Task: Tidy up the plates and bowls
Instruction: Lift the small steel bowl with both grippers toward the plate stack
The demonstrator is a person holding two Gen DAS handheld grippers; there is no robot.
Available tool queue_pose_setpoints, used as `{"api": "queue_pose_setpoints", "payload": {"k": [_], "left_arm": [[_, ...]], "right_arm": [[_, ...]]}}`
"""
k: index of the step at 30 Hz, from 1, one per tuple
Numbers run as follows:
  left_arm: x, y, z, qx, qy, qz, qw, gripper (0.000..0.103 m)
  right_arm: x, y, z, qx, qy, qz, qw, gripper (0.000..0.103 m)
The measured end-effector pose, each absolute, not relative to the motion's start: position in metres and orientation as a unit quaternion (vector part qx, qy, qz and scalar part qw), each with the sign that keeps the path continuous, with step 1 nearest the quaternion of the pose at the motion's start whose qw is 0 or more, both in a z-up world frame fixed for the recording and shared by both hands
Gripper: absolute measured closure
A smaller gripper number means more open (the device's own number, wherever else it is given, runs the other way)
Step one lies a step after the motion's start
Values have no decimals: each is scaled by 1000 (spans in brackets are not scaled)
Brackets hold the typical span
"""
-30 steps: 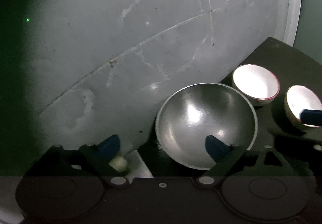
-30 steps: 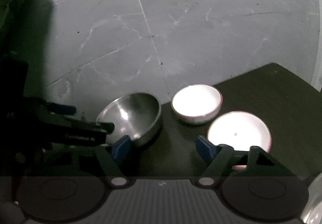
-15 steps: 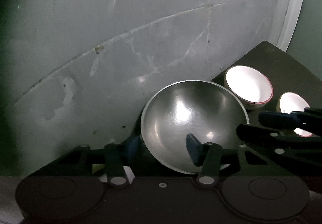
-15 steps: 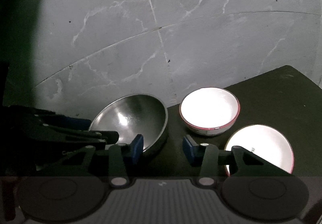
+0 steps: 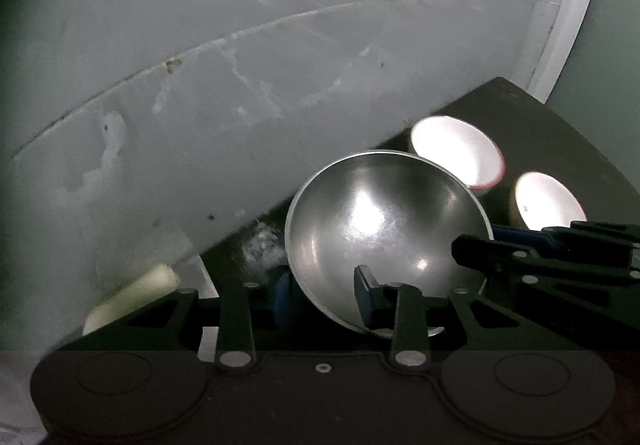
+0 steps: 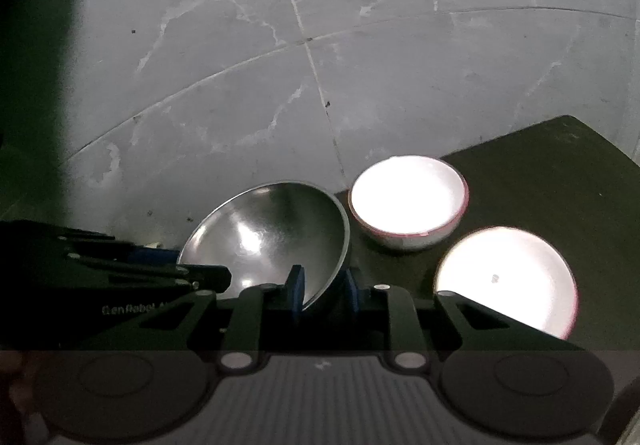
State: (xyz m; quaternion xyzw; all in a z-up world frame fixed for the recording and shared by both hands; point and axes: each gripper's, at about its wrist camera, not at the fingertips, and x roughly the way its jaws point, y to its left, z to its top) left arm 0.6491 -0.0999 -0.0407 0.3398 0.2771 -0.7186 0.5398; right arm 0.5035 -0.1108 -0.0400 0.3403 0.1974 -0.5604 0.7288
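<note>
A: Where is the steel bowl (image 6: 272, 233)?

B: On the dark worktop (image 6: 560, 173), tilted. My left gripper (image 5: 324, 291) and right gripper (image 6: 322, 291) both have their fingers narrow, clamping its rim.

A: And the progress?

B: I judge it early: two white bowls (image 6: 408, 205) sit apart, nothing stacked.
</note>
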Motion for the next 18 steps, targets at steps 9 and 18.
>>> {"api": "queue_pose_setpoints", "payload": {"k": [9,18], "left_arm": [[631,-41,-42,338,304,-744,491,70],[592,33,-42,364,314,-763,432,70]], "right_arm": [[469,-39,-30,337,208,-535,746,79],[421,38,-18,363,216,-529,736,79]]}}
